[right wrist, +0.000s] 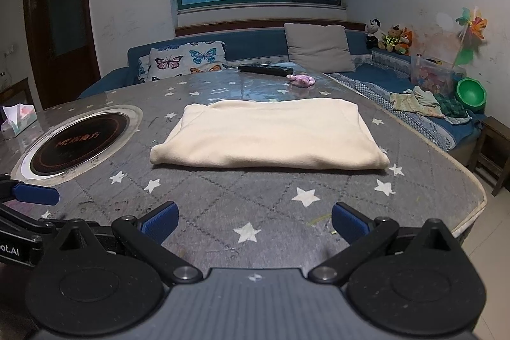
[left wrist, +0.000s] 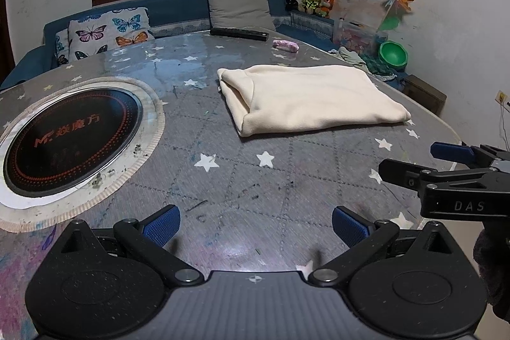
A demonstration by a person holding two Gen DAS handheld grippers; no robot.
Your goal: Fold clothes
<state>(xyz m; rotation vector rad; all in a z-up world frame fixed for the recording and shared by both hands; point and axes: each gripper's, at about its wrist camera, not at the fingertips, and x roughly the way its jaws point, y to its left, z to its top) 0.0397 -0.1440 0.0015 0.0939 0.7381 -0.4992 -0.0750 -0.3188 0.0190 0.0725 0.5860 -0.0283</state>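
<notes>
A cream garment (left wrist: 306, 97) lies folded into a flat rectangle on the grey star-patterned table (left wrist: 242, 180); it also shows in the right wrist view (right wrist: 271, 136). My left gripper (left wrist: 255, 228) is open and empty, held above the table in front of the garment, apart from it. My right gripper (right wrist: 253, 220) is open and empty, also in front of the garment near the table's front edge. The right gripper shows at the right of the left wrist view (left wrist: 446, 161). One blue finger of the left gripper (right wrist: 35, 193) shows at the left of the right wrist view.
A round black induction plate (left wrist: 70, 139) is set in the table at the left. A black remote (left wrist: 239, 33) and a small pink item (left wrist: 285, 45) lie at the far side. A tissue pack (right wrist: 17, 120) sits far left. A blue sofa (right wrist: 382, 78) with cushions, toys and loose clothes runs behind and right.
</notes>
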